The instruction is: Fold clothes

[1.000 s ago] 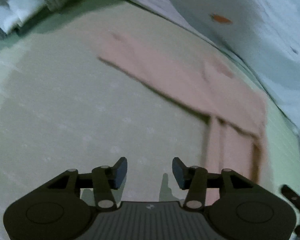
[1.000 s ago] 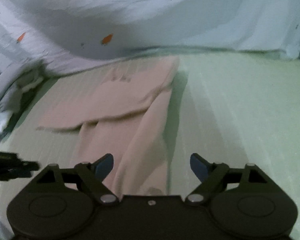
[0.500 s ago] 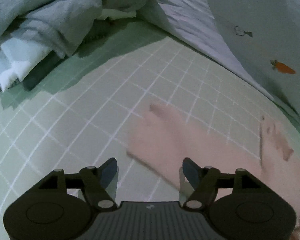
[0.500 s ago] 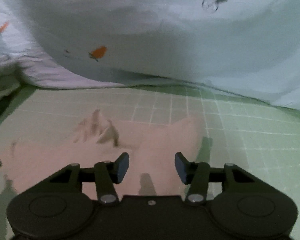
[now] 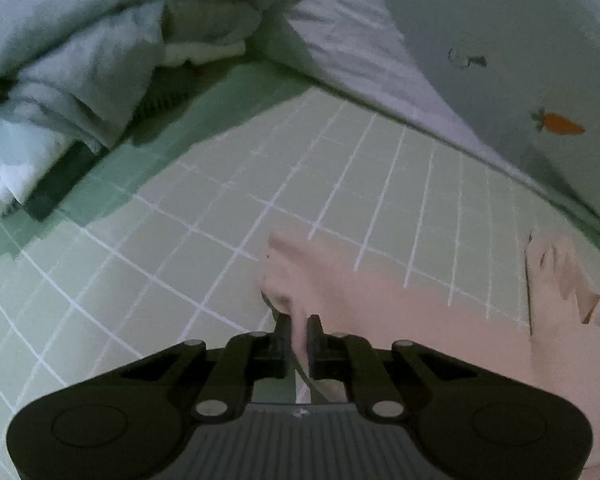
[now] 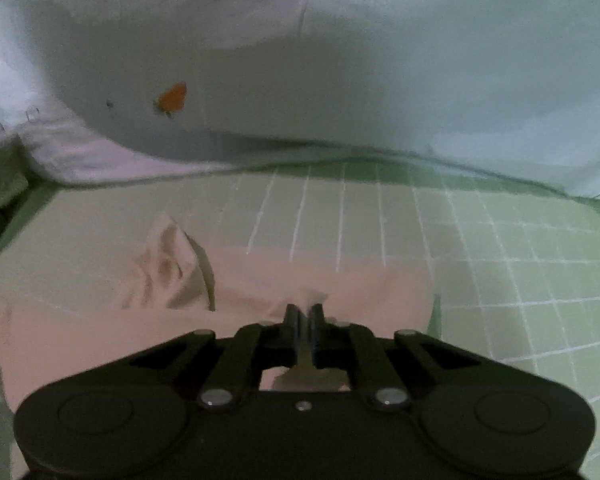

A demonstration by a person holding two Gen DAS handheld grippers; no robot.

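Already, in the left wrist view, the left gripper (image 5: 298, 326), jaws just closed, pinched the pink garment (image 5: 400, 312) at its edge on the gridded mat (image 5: 180, 240). From the right wrist, the right gripper (image 6: 304, 316), likewise just closed, clamped its far hem (image 6: 320, 280); folding seemed barely begun.

No text, label, brand or number can be read in either view. The pale sheet (image 5: 500, 40) bears only small carrot prints (image 5: 560, 123).
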